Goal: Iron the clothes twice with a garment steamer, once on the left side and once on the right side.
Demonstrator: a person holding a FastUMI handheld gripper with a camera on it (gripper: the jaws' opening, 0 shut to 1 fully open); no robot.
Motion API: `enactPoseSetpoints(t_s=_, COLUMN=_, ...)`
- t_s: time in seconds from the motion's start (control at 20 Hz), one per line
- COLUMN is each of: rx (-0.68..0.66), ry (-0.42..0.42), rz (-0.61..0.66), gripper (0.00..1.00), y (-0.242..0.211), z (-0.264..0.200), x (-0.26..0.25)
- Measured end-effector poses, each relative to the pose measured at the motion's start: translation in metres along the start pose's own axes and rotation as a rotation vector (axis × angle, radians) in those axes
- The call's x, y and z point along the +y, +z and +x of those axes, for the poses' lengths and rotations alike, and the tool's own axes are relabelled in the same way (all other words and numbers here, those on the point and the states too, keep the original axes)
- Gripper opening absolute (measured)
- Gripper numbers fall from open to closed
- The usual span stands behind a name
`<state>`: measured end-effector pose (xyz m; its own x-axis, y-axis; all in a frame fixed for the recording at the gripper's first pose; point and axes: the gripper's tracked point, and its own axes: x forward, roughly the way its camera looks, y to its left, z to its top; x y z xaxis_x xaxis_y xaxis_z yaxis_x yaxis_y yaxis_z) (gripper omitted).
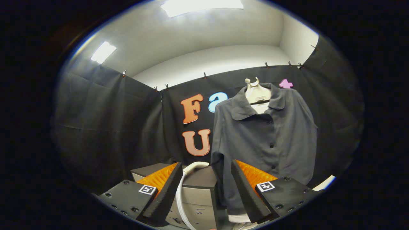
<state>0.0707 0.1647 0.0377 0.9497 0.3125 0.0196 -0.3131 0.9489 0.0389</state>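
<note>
Here, the facts of the scene, one by one
Gripper: the gripper (pixel 207 174) has its two fingers spread wide apart, and nothing is pressed between them
Left finger: the fingertip (pixel 174 179) stands just beside the white hose, on its left; whether it touches the hose I cannot tell
Right finger: the fingertip (pixel 238 177) overlaps the lower front of the shirt in the view; contact is not clear
Shirt: a dark grey shirt (pixel 271 137) with collar and a row of dark buttons hangs beyond the fingers, a little to the right of the gap between them; the front is buttoned and faces the camera
Sleeve: the sleeve (pixel 220 166) on the left side of the shirt hangs down and passes between the two fingers, toward the right one
Hanger: a pale hanger (pixel 255 91) holds the shirt at the neck, in front of the black cloth wall
Steamer hose: a white curved hose (pixel 183 188) rises between the fingers, near the left one, and bends over at the top toward the shirt
Steamer head: I cannot tell it apart; the bent end of the hose lies near the sleeve
Cabinet: a grey cabinet (pixel 198 191) stands low behind the fingers, under the bend of the hose
Ceiling lights: two bright panels (pixel 201 5) are above the wall
</note>
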Motion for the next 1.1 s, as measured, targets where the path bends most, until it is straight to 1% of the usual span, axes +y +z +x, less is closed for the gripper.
enactPoseSetpoints(t_s=0.15, rx=0.013, ry=0.049, rz=0.033, gripper=0.98, y=0.008, z=0.052, x=0.030)
enactPoseSetpoints(t_s=0.3, rx=0.022, ry=0.063, rz=0.017, gripper=0.98, y=0.013, z=0.101, x=0.054)
enactPoseSetpoints(t_s=0.35, rx=0.033, ry=0.062, rz=0.014, gripper=0.98, y=0.011, z=0.120, x=0.059)
enactPoseSetpoints(t_s=0.55, rx=0.072, ry=0.017, rz=0.022, gripper=0.98, y=-0.003, z=0.184, x=0.073)
enactPoseSetpoints(t_s=0.75, rx=0.157, ry=-0.037, rz=0.006, gripper=0.98, y=-0.035, z=0.257, x=0.078)
enactPoseSetpoints(t_s=0.85, rx=0.226, ry=-0.062, rz=-0.005, gripper=0.98, y=-0.065, z=0.288, x=0.076)
enactPoseSetpoints(t_s=0.95, rx=0.280, ry=-0.079, rz=0.011, gripper=0.98, y=-0.096, z=0.314, x=0.080)
enactPoseSetpoints(t_s=1.1, rx=0.345, ry=-0.116, rz=-0.039, gripper=0.98, y=-0.126, z=0.358, x=0.075)
